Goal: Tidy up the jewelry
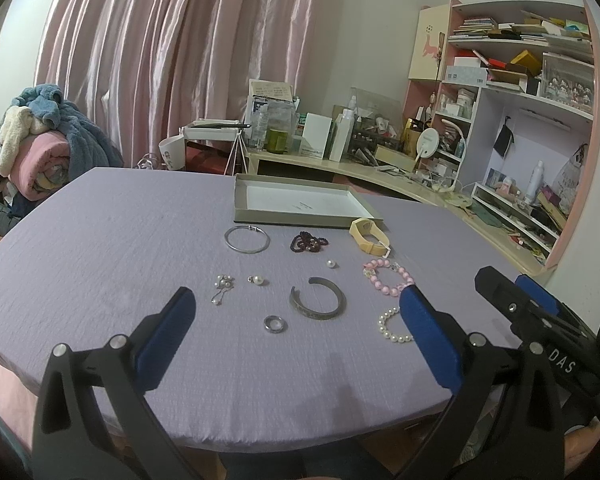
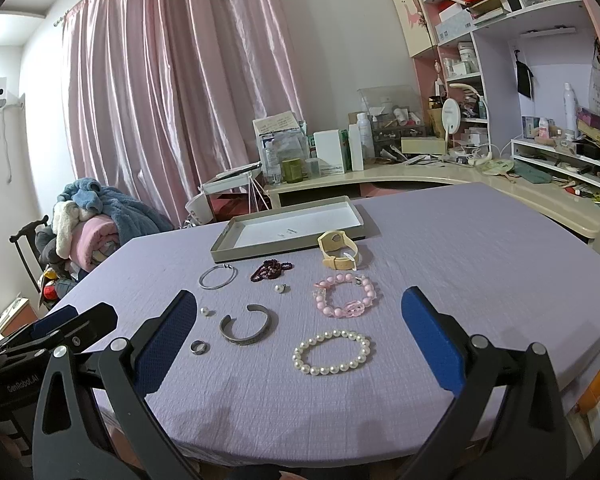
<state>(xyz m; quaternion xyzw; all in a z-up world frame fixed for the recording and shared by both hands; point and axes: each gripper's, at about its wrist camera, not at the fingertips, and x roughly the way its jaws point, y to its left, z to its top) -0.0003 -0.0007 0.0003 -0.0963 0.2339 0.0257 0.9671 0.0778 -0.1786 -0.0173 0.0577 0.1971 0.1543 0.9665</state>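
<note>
Clearly nothing is sorted yet: through my left camera, my left gripper (image 1: 296,304) hangs spread and empty at lower centre, the tray (image 1: 300,216) bare above. Through my right camera, my right gripper (image 2: 300,310) is spread too, pearl bracelet (image 2: 331,352) loose between its fingers, tray (image 2: 284,244) bare at centre

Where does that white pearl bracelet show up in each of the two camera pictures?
Left wrist view: pearl bracelet lies lower right, partly hidden behind a blue finger pad.
Right wrist view: pearl bracelet lies low centre, fully visible.
Shared landmark: the pink bead bracelet just beyond it.
</note>
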